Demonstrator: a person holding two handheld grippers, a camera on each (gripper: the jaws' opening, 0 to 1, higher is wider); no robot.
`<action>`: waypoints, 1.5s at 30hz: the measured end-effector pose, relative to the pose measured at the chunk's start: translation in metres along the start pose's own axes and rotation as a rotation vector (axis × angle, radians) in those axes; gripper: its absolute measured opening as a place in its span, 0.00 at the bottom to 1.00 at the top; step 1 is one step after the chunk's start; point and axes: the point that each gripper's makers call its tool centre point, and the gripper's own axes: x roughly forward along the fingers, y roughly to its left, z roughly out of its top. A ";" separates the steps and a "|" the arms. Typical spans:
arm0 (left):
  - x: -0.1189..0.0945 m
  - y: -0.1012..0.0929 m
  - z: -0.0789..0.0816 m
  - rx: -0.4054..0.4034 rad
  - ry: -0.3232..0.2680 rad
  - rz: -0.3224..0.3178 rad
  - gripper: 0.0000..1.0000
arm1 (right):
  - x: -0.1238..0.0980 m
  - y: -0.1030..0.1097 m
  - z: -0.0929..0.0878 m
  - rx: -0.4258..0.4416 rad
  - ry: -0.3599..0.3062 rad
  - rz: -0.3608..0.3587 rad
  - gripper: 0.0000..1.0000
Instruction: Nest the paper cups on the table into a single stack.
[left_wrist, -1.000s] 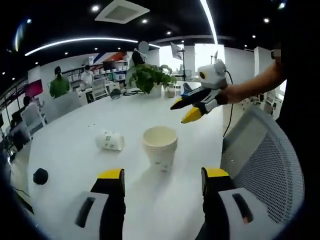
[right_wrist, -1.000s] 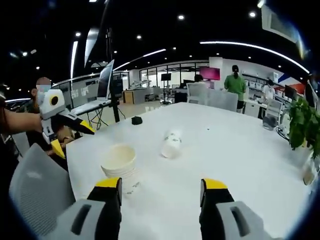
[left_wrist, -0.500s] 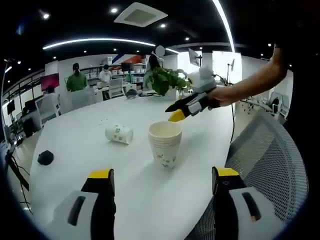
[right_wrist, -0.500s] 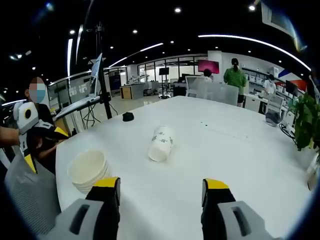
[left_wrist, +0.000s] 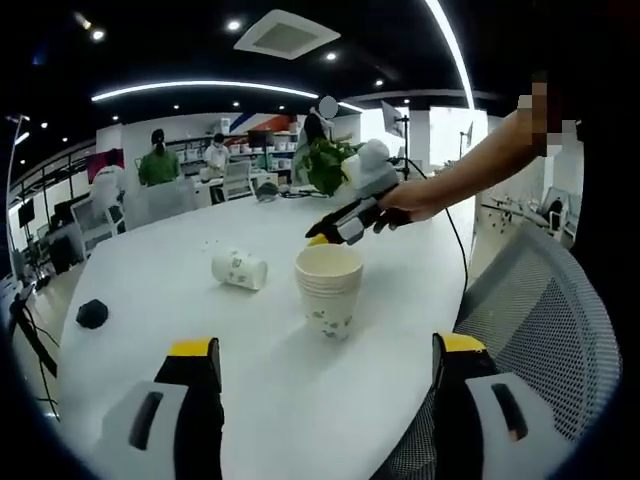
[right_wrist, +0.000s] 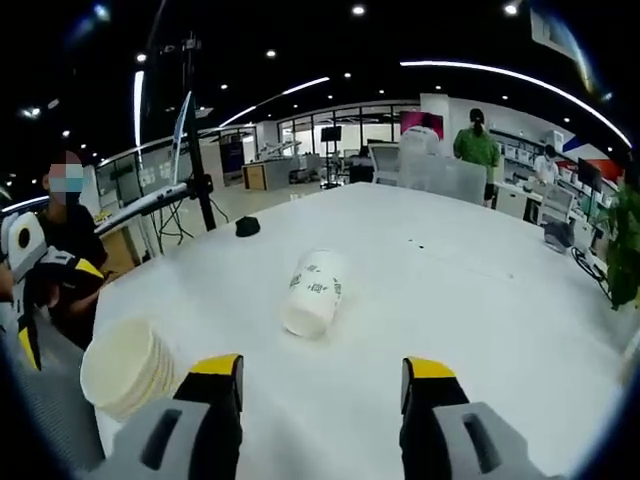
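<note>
From my left gripper (left_wrist: 320, 375), jaws spread wide with nothing between them, I look across the white table (left_wrist: 150, 290). Far left, near the edge, sits a small black object (left_wrist: 92, 313). Next, the loose cup (left_wrist: 239, 269) lies on its side mid-table, mouth away from the stack, so it needs lifting and turning. The stack (left_wrist: 328, 291) stands upright near my edge, ready to receive it. My right gripper (left_wrist: 338, 230) reaches over the stack's rim; from its own camera, its jaws (right_wrist: 320, 395) are wide apart and hold nothing, framing the loose cup (right_wrist: 313, 293), stack (right_wrist: 128, 364) at left.
</note>
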 end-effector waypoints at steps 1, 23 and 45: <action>0.000 0.000 0.000 0.001 0.001 0.002 0.86 | 0.000 0.000 0.002 0.002 -0.001 -0.002 0.63; 0.001 0.007 0.002 -0.036 -0.025 0.035 0.88 | 0.054 0.004 0.027 0.005 0.037 0.067 0.65; 0.002 0.011 -0.001 -0.047 -0.002 0.050 0.87 | 0.090 0.008 0.017 0.059 0.086 0.057 0.61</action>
